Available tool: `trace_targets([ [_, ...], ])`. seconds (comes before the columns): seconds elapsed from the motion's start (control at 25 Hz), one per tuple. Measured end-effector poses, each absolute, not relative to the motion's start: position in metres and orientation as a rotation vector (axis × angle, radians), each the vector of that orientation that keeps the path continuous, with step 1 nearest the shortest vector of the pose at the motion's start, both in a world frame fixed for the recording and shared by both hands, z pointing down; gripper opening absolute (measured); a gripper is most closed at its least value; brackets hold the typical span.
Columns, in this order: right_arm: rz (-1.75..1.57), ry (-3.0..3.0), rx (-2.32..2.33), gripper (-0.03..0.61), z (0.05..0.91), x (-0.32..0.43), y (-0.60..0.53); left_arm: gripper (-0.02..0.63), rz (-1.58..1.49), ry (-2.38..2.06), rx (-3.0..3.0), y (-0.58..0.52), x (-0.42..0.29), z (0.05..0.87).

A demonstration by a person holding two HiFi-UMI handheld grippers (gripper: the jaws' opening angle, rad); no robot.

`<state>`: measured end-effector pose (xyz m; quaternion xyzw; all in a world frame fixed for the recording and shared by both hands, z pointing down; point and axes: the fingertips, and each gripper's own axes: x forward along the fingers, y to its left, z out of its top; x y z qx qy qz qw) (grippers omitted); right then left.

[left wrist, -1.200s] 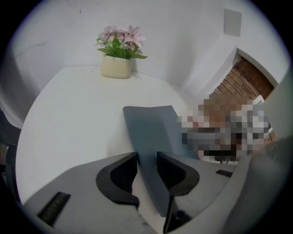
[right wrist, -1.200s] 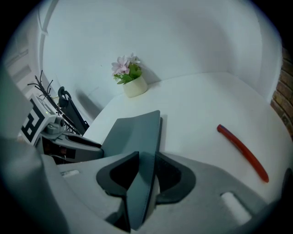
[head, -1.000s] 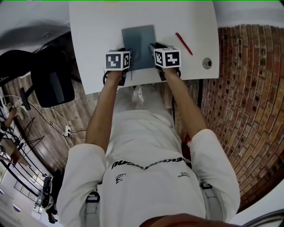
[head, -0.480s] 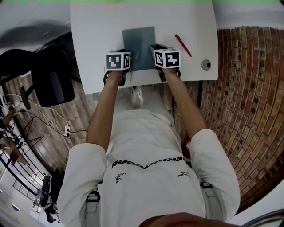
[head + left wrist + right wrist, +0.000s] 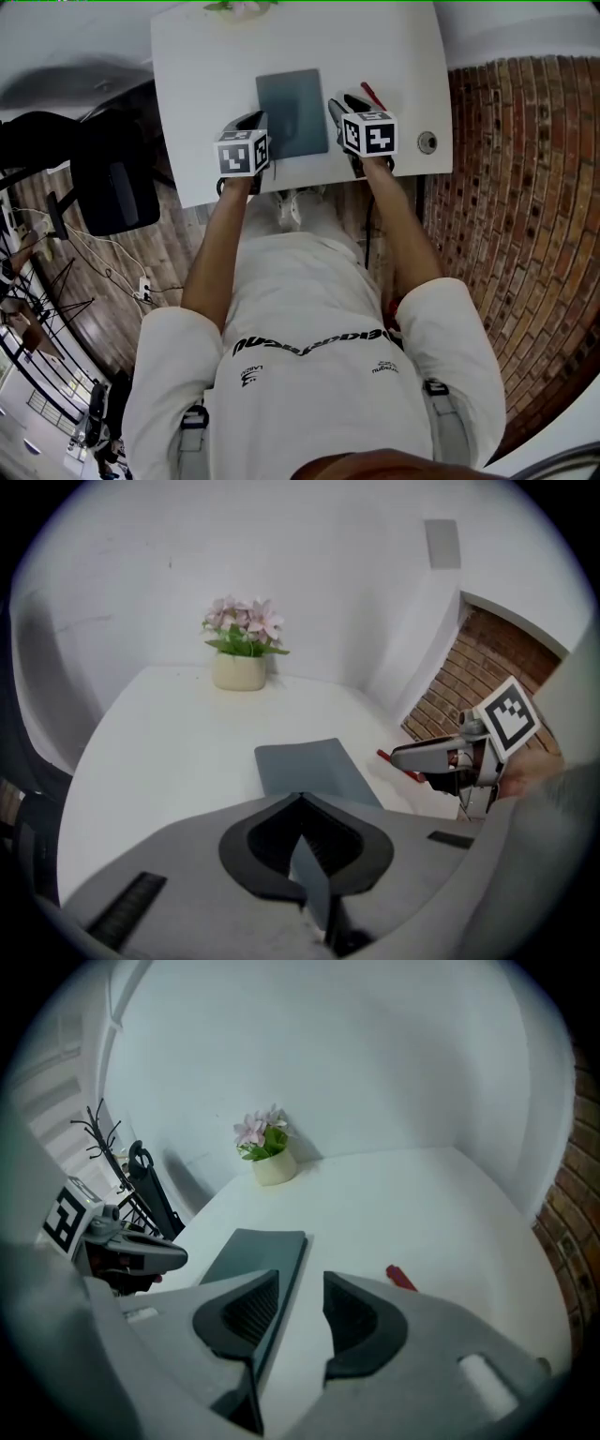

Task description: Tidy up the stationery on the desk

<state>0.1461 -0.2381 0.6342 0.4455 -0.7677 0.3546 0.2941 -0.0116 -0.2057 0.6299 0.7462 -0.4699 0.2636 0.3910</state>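
Note:
A flat grey notebook (image 5: 292,108) (image 5: 305,766) (image 5: 253,1251) lies on the white desk (image 5: 206,75) near its front edge. My left gripper (image 5: 251,119) (image 5: 300,803) hovers by the notebook's left edge. Its jaws have just been closing and now stand shut; a thin grey sliver shows in the slit, and I cannot tell what it is. My right gripper (image 5: 340,98) (image 5: 300,1279) hangs over the notebook's right edge. Its jaws have just been opening and stand open, gripping nothing. A red pen (image 5: 371,94) (image 5: 389,758) (image 5: 401,1278) lies right of the notebook, mostly hidden behind the right gripper.
A small pot of pink flowers (image 5: 239,670) (image 5: 274,1168) stands at the desk's far edge by the white wall. A round cable hole (image 5: 427,142) sits at the front right corner. A black chair (image 5: 112,178) is left of the desk, and a brick wall runs along the right.
Both grippers have lifted from beside the notebook's near end. The right one has shifted right and now covers most of the red pen. The notebook lies where it was.

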Motion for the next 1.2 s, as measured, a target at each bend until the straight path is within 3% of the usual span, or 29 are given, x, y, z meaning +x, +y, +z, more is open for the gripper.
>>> trace_targets([
  [0.8, 0.656, -1.848, 1.068, 0.143, 0.657, 0.25, -0.238, -0.002, 0.387, -1.35, 2.283, -0.172, 0.017, 0.501],
  [1.2, 0.729, -1.757, 0.935, 0.097, 0.682, 0.266, -0.233, -0.003, 0.3, -1.403, 2.409, -0.144, 0.011, 0.464],
])
